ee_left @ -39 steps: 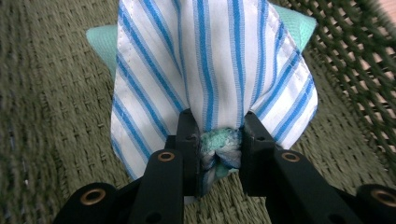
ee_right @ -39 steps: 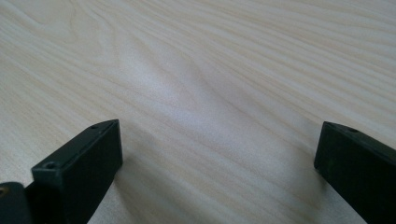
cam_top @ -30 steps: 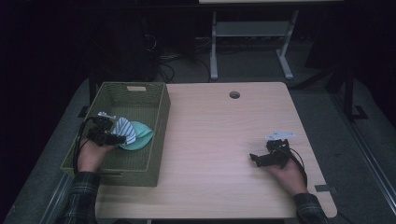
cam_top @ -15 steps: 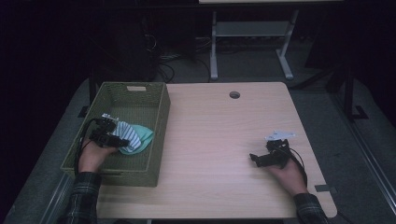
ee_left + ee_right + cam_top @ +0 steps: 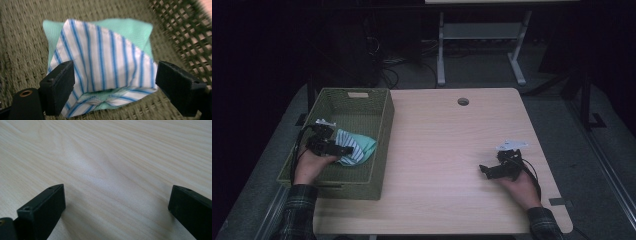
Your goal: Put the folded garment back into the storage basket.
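Between the earlier high views and the present one, the left gripper (image 5: 343, 149) has just been opening its jaws, and the folded cloth (image 5: 357, 148) it carried now lies on the floor of the green woven basket (image 5: 382, 150). Seen from the left gripper view, the jaws stand wide apart on either side of the cloth (image 5: 107, 65), pads clear of it, so nothing is held. The blue-striped face is uppermost, with mint fabric showing at the far edge and a loose fold turned up at the near edge. The basket sits at the left edge of the counter (image 5: 452, 150). The right gripper (image 5: 483, 170) rests low over bare wood well to the right, its jaws likewise spread and empty.

Risk from here: the jaws still flank the cloth closely, so a lift that drifts sideways could snag the upturned fold, drag the bundle and undo its folding. A hasty withdrawal might also knock the basket wall, which stands near the counter's edge.
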Tool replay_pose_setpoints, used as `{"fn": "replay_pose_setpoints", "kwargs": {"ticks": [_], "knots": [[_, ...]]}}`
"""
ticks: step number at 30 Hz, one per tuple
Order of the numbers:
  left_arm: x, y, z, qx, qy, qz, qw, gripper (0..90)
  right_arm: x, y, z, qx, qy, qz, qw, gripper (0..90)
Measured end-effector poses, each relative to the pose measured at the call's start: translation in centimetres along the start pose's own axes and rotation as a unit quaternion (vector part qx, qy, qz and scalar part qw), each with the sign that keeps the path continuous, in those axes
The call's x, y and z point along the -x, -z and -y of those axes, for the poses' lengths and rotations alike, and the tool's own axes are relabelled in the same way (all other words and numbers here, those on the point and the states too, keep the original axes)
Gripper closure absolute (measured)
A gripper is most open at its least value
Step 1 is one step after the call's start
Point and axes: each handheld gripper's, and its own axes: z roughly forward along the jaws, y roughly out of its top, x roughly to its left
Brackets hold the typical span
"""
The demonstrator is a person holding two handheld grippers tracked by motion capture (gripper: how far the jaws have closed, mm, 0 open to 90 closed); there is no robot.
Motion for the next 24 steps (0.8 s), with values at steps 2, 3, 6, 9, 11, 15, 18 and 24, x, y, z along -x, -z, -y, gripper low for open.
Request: {"fn": "replay_pose_setpoints", "kwargs": {"ticks": [2,3,6,9,11,15,18,24], "knots": [[0.4,0.5,-0.2,0.011,-0.001,0.005,0.9999,15.2,0.0,0.0,0.0,0.000,0.000,0.000,1.0000,0.5],[0.7,0.7,-0.4,0.014,-0.005,0.003,0.9999,15.2,0.0,0.0,0.0,0.000,0.000,0.000,1.0000,0.6],[1.5,1.3,-0.9,0.021,-0.013,0.009,0.9997,15.2,0.0,0.0,0.0,0.000,0.000,0.000,1.0000,0.6],[2.4,1.8,-1.5,0.030,-0.022,0.018,0.9991,15.3,0.0,0.0,0.0,0.000,0.000,0.000,1.0000,0.6],[3.1,2.1,-2.0,0.035,-0.024,0.023,0.9988,15.3,0.0,0.0,0.0,0.000,0.000,0.000,1.0000,0.6],[4.5,2.7,-2.7,0.045,-0.035,0.033,0.9978,15.3,0.0,0.0,0.0,0.000,0.000,0.000,1.0000,0.6],[5.7,3.1,-3.3,0.053,-0.044,0.037,0.9969,15.3,0.0,0.0,0.0,0.000,0.000,0.002,1.0000,0.6],[7.4,3.4,-4.2,0.060,-0.059,0.054,0.9951,15.3,0.0,0.0,0.0,0.000,-0.001,0.002,1.0000,0.6]]}}
